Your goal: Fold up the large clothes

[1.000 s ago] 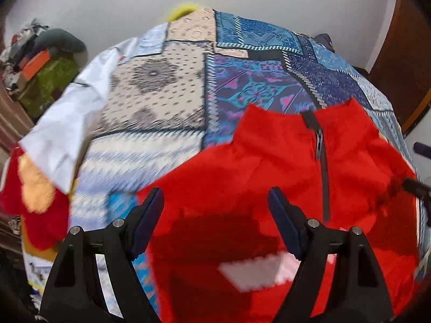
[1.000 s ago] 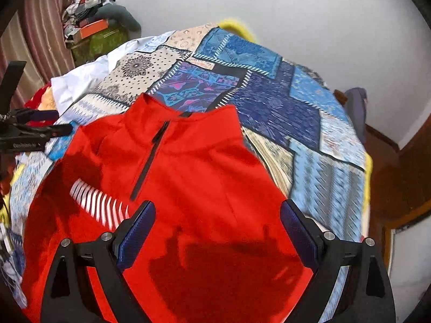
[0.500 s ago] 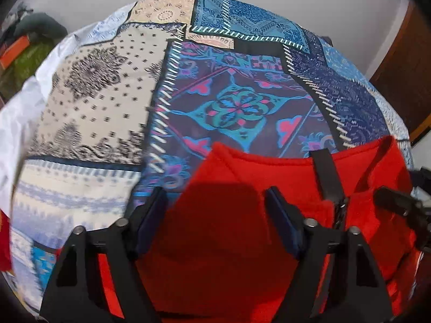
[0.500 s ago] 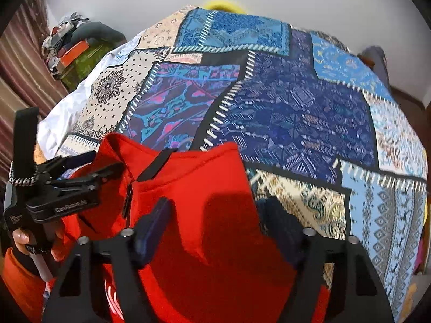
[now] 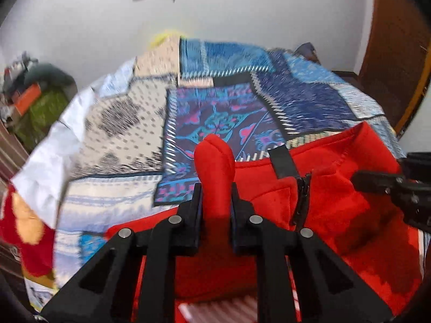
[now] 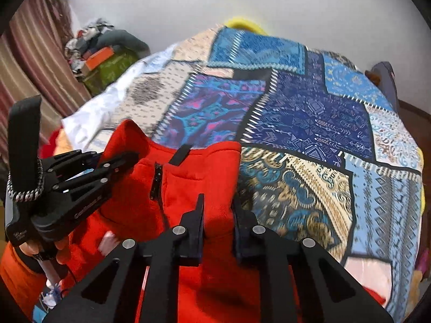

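Only the right wrist cam catches the person's hand (image 6: 40, 245) around the left claw (image 6: 121, 158)'s handle. Both claws are clamped on the red fleece (image 5: 336, 210): left claw (image 5: 215, 202) pinching a collar fold poking up ahead, right claw (image 6: 218, 215) gripping collar, patchwork bedspread (image 6: 309, 123) beyond.

I see a patchwork quilt (image 5: 215, 113) (image 6: 309, 123) spread over the bed, with a white sheet (image 5: 48, 158) showing at its left edge. Against the white wall (image 5: 242, 13) sits a clutter pile (image 6: 107, 51) beside a striped curtain (image 6: 35, 62). A wooden door (image 5: 390, 48) stands at right.
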Motion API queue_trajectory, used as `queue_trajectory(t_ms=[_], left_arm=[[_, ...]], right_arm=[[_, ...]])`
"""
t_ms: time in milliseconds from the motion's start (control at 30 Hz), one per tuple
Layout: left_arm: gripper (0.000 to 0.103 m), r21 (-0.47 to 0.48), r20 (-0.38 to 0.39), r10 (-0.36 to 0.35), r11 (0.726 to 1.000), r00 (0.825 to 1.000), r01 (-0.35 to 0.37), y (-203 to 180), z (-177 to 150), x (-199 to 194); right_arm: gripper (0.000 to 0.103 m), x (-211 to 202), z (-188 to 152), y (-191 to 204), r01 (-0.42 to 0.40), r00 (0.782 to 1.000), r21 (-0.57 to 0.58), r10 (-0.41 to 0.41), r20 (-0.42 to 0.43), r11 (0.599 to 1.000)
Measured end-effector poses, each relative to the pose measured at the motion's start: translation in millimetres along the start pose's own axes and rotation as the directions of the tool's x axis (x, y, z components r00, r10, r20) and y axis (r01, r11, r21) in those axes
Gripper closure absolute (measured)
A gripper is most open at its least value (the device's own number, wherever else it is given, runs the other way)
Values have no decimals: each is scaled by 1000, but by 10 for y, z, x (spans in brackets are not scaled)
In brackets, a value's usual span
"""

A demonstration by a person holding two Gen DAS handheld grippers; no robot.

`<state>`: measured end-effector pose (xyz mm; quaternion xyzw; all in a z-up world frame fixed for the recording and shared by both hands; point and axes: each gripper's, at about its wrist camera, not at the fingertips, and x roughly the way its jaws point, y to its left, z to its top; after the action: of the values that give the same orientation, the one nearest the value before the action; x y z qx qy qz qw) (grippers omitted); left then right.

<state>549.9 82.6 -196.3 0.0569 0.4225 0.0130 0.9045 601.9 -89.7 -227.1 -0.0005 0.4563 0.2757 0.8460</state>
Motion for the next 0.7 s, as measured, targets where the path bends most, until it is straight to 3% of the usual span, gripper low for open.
queue_trajectory(t_ms=[133,333,500,700], left_arm=[[87,45,39,4,999,999,-5,-23,-189,-550],[87,48,21,-27,999,999,26,-42,-702,-1037],[87,49,-34,-55,997,998,57,-78,-1211,-1173],[84,65,-156,-78,994,985,89,-221,-1848,-1082]], right_arm=[[90,-420,-212,218,-35,999,-26,36,25,999],[90,-935,-747,599,-61,998,-78,63,14,995],[90,-1130,-1272,823,-78,997,-97,74,-36,992],[90,-1069,-1795,923,-77,989,-90,64,-136,993]])
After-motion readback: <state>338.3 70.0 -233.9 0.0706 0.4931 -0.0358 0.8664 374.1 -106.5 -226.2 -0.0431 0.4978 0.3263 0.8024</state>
